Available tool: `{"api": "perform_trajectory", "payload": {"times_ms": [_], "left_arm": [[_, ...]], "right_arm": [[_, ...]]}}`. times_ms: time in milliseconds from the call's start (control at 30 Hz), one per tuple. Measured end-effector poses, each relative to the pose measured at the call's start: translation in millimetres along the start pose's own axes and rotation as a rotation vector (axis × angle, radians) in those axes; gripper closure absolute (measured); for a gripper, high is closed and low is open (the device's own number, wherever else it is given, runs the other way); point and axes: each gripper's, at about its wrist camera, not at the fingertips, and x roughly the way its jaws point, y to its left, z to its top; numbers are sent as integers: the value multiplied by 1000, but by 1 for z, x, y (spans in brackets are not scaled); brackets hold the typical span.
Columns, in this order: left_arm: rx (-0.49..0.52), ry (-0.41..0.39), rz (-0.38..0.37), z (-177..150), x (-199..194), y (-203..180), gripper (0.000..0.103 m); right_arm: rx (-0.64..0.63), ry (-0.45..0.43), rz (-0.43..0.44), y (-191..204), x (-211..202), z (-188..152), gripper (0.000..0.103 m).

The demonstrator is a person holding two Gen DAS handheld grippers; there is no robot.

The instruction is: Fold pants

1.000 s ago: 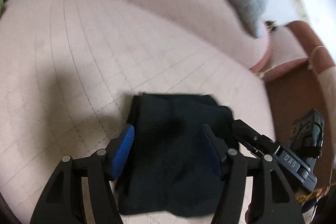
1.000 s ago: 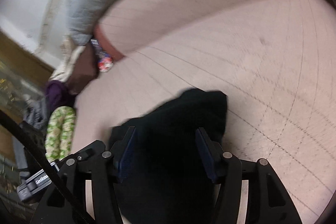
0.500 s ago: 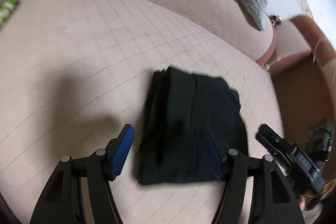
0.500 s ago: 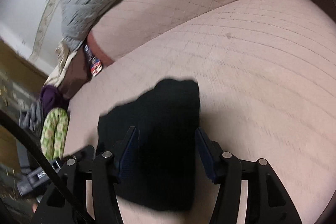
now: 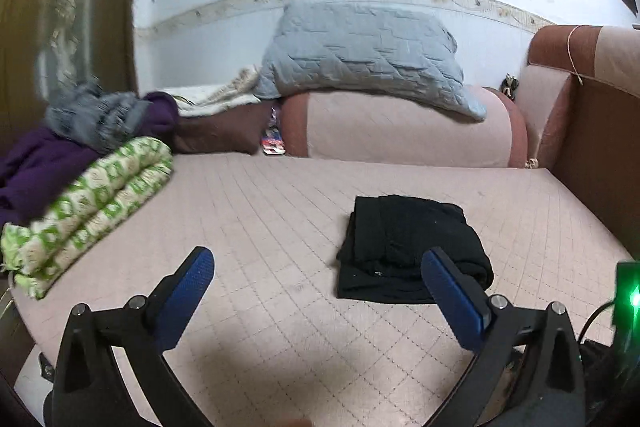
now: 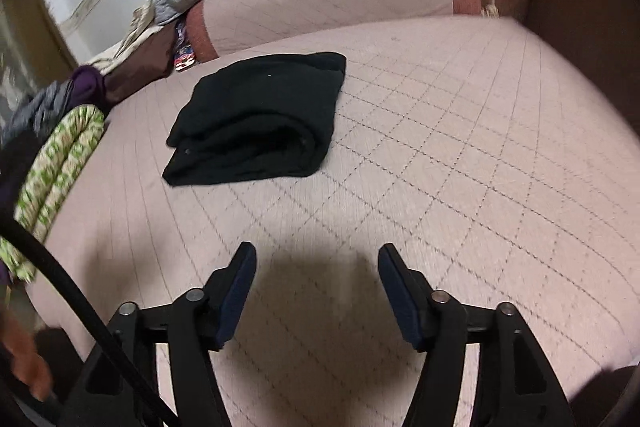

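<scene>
The black pants (image 5: pixel 408 247) lie folded into a compact rectangle on the pink quilted bed (image 5: pixel 280 227). In the right wrist view the pants (image 6: pixel 260 119) sit left of centre, well ahead of the fingers. My left gripper (image 5: pixel 320 263) is open and empty, pulled back from the pants, with its right fingertip (image 5: pixel 440 267) in front of their near edge. My right gripper (image 6: pixel 316 259) is open and empty, above bare bed (image 6: pixel 440 147) well short of the pants.
A folded green-and-white blanket (image 5: pixel 88 199) and purple clothes (image 5: pixel 36 163) lie at the bed's left edge. A pink bolster (image 5: pixel 400 131) with a grey quilted pillow (image 5: pixel 360 55) on it lines the back. A brown headboard (image 5: pixel 592 147) stands at the right.
Both grippers have drawn back and up from the folded pants, which had lain between their open fingers. The pants stay folded on the bed.
</scene>
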Motion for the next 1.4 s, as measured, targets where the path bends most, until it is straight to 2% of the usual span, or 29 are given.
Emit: {"api": "perform_trajectory", "payload": {"times_ms": [100, 133, 300, 367, 433, 567, 1067, 1400], "left_arm": [[56, 76, -92, 7, -1, -12, 0], [67, 96, -100, 6, 0, -16, 0], [54, 196, -90, -4, 14, -20, 0], [49, 272, -96, -11, 27, -22, 0], [44, 341, -107, -21, 38, -24, 0], [31, 420, -122, -34, 48, -28, 0], [32, 523, -138, -55, 65, -33, 0], [39, 551, -122, -61, 68, -34, 0]], "right_arm": [[-27, -17, -5, 5, -2, -5, 32], [-26, -19, -9, 5, -2, -7, 30], [-15, 14, -9, -2, 9, -15, 29], [-20, 25, -18, -2, 14, -18, 29], [-35, 22, -24, 0, 16, -21, 26], [-96, 9, -51, 9, 19, -25, 22], [-140, -32, -98, 14, 20, -25, 21], [-170, -43, -110, 17, 19, -26, 20]]}}
